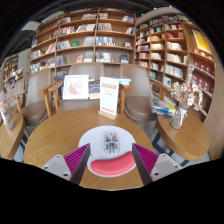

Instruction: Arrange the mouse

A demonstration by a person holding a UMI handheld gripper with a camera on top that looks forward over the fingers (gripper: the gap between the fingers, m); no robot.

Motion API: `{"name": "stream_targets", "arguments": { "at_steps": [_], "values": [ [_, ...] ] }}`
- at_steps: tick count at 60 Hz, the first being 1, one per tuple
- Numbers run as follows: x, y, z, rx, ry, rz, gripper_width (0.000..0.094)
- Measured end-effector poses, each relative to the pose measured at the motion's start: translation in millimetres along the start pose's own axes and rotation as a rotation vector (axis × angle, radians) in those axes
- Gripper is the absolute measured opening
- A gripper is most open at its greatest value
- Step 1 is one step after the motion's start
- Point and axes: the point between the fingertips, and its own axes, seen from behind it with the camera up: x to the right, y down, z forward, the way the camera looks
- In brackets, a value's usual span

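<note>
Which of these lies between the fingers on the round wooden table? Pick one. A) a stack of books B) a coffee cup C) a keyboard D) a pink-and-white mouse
D: a pink-and-white mouse rests on the round wooden table between the fingers, with a gap visible at either side, so the gripper is open about it.

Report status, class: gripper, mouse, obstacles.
Gripper open, over the round wooden table. No mouse in view. A small card lies just ahead of the fingers; a sign stand beyond it.
</note>
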Motion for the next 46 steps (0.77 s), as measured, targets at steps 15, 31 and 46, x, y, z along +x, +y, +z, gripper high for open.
{"name": "stream_targets", "arguments": {
  "at_steps": [15, 31, 46],
  "values": [
    [-3.2, 35.7, -166.0, 0.042, -0.024, -0.019, 0.0853],
    [-8.0, 88.1, -246.6, 0.057, -0.051, -0.034, 0.0853],
    [-5.0, 117.6, -257.6, 0.04, -0.065, -0.032, 0.0851]
  ]
}}
